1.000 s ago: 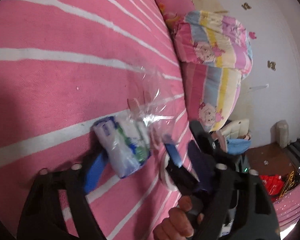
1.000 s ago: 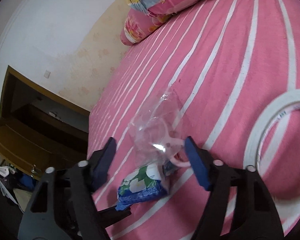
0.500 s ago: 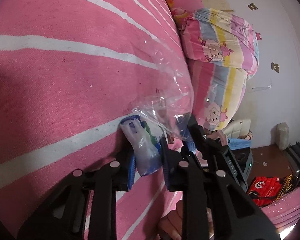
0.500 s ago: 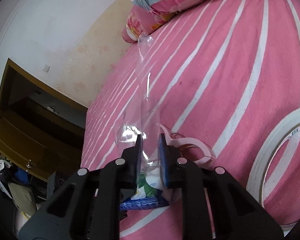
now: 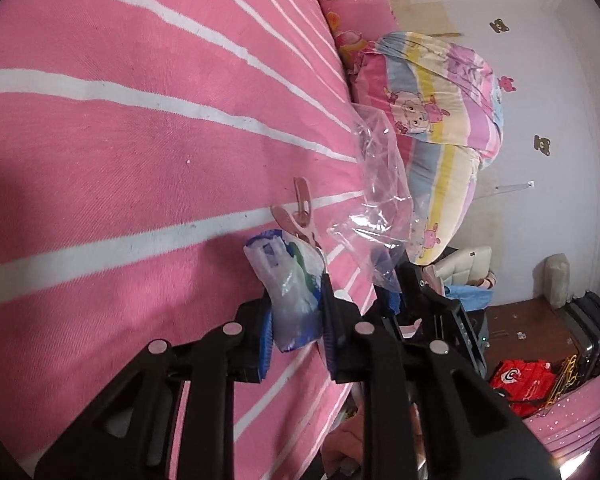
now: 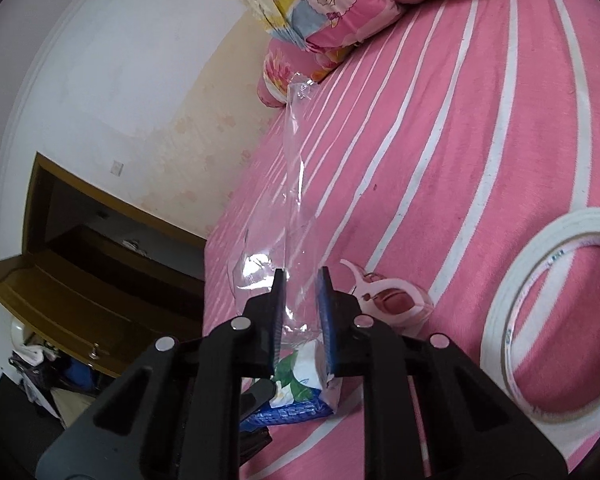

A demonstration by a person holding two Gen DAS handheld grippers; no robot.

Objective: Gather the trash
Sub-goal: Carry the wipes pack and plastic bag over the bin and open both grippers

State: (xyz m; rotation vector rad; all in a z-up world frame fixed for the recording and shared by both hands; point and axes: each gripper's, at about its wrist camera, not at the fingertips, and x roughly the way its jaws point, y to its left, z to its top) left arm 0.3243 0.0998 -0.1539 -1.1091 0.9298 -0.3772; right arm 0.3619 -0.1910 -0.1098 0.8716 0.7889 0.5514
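1. Two hand-held grippers are at work, each pinching its own piece of trash over the pink striped bed (image 5: 120,152).
2. Left hand-held gripper (image 5: 296,320): its jaws have just been closing, and the blue pads now press on the tissue packet (image 5: 290,292), a soft blue-and-white pack with green print. The packet stands up out of the jaws, its long axis running along the fingers, away from the hand.
3. Right hand-held gripper (image 6: 302,312): its jaws have likewise just been closing and now squeeze the clear plastic wrapper (image 6: 296,184). The wrapper rises as a long thin strip straight ahead of the pads, its free end pointing toward the pillows (image 6: 332,4).
4. Taking the tissue packet as landmark: the wrapper hangs just beside it on the pillow side, the two grippers sit close together, and the pink clip (image 5: 300,216) lies on the bed just beyond the packet, apart from both grippers.
5. I judge the clip is nearer the left gripper, but both grippers are full, so nothing more can be picked up until they unload.
6. Count: one tissue packet, one clear wrapper, one pink clip, one white tape ring (image 6: 548,312) lying well off to the far side of the clip, and at least two pillows.
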